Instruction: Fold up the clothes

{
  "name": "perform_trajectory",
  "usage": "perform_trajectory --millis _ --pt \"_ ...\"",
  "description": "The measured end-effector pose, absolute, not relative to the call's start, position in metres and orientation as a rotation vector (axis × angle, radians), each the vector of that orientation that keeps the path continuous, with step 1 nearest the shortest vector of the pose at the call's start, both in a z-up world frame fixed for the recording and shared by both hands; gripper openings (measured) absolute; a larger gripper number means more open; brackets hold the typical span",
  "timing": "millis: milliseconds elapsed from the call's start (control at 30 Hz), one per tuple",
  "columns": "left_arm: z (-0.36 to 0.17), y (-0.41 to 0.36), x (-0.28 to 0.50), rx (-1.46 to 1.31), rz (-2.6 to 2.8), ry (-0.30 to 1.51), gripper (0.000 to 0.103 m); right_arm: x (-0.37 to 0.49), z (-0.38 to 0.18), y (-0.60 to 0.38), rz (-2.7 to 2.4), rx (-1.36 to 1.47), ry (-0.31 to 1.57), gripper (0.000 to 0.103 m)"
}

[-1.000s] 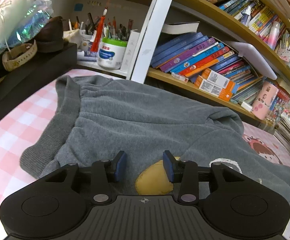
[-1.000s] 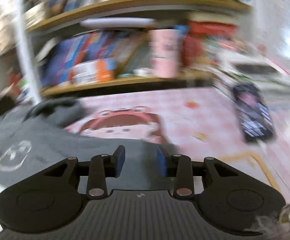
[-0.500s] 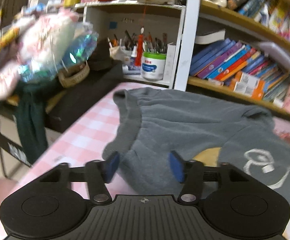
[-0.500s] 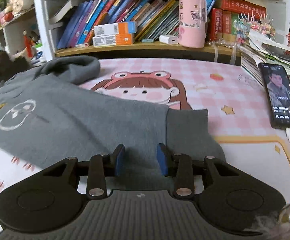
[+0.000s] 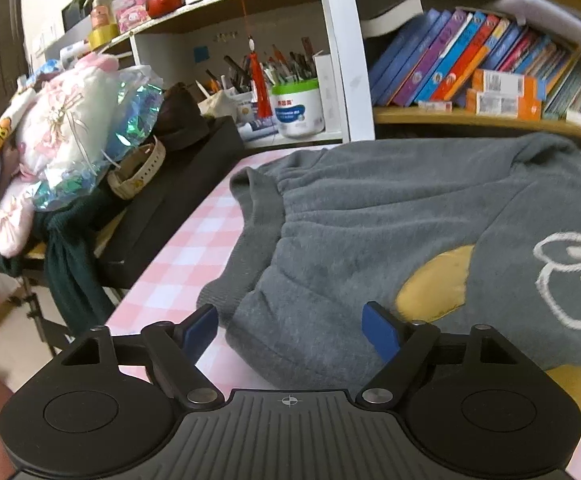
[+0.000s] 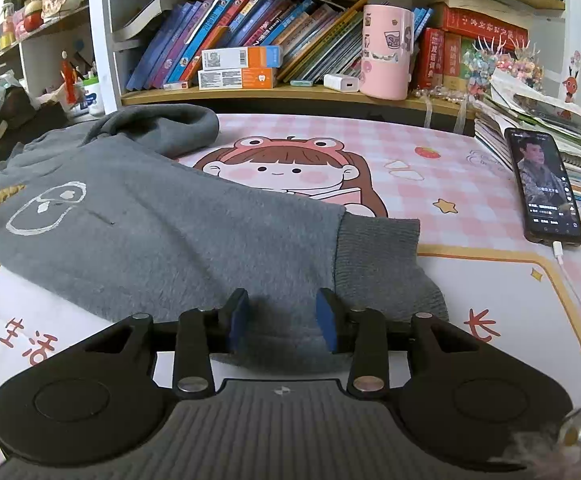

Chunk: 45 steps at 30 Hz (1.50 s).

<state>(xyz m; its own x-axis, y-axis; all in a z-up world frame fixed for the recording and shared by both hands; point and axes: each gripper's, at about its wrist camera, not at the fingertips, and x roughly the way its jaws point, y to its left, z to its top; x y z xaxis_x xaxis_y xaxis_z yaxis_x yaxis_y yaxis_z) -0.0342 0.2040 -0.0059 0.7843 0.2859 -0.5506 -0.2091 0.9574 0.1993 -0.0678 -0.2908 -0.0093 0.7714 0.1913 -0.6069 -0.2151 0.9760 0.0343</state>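
Observation:
A grey fleece sweatshirt (image 5: 370,216) with yellow patches and a white outline print lies spread on the pink checked desk mat (image 5: 178,256). It also shows in the right wrist view (image 6: 162,224), where a sleeve ending in a ribbed cuff (image 6: 378,256) stretches toward me. My left gripper (image 5: 292,330) is open wide, its blue pads either side of the sweatshirt's near left edge. My right gripper (image 6: 282,320) is open, its pads over the sleeve just left of the cuff. Neither holds cloth.
A bookshelf (image 6: 250,92) with books and a pink cup (image 6: 386,52) runs along the back. A phone (image 6: 544,184) on a cable lies at the right beside stacked papers. A black box (image 5: 170,200) with bags and a watch stands off the desk's left edge.
My left gripper has pulled back and left to the sweatshirt's edge and opened wider. My right gripper has swung round and settled over the sleeve near the cuff.

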Motion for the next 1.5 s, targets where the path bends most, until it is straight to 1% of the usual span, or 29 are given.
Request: perform_trajectory --millis 33,100,267,400,567,633,733,933,967,1067,1300,1500 --pt "-0.006 0.204 -0.033 0.148 0.275 0.613 0.091 -0.068 -0.008 -0.289 0.219 -0.030 0.656 0.045" --pt "-0.006 0.204 -0.032 0.184 0.269 0.613 0.093 -0.069 -0.005 -0.282 0.219 -0.020 0.653 0.049" --pt "-0.008 0.216 -0.025 0.345 0.382 0.629 0.093 -0.070 0.008 -0.269 0.269 -0.028 0.595 0.052" --pt "0.002 0.222 -0.034 0.295 0.389 0.591 0.093 -0.064 0.007 -0.266 0.244 -0.042 0.595 0.053" --pt "0.017 0.200 -0.045 0.255 0.252 0.518 0.093 -0.060 0.002 -0.276 0.184 -0.046 0.609 0.053" --pt "0.018 0.187 -0.045 0.286 0.208 0.509 0.093 -0.060 0.001 -0.279 0.173 -0.045 0.611 0.057" --pt "0.013 0.171 -0.038 0.339 0.167 0.518 0.094 -0.062 -0.003 -0.282 0.169 -0.051 0.618 0.060" --pt "-0.005 0.167 -0.027 0.387 0.177 0.612 0.094 -0.061 -0.009 -0.283 0.164 -0.070 0.621 0.061" --pt "-0.007 0.170 -0.028 0.399 0.201 0.619 0.097 -0.061 -0.008 -0.283 0.165 -0.068 0.620 0.061" --pt "-0.006 0.181 -0.029 0.412 0.252 0.626 0.099 -0.062 -0.004 -0.285 0.175 -0.059 0.608 0.061" --pt "-0.005 0.203 -0.030 0.407 0.327 0.668 0.099 -0.063 0.000 -0.289 0.180 -0.037 0.601 0.062" --pt "-0.004 0.221 -0.036 0.343 0.332 0.671 0.099 -0.060 -0.004 -0.284 0.187 -0.048 0.611 0.062"
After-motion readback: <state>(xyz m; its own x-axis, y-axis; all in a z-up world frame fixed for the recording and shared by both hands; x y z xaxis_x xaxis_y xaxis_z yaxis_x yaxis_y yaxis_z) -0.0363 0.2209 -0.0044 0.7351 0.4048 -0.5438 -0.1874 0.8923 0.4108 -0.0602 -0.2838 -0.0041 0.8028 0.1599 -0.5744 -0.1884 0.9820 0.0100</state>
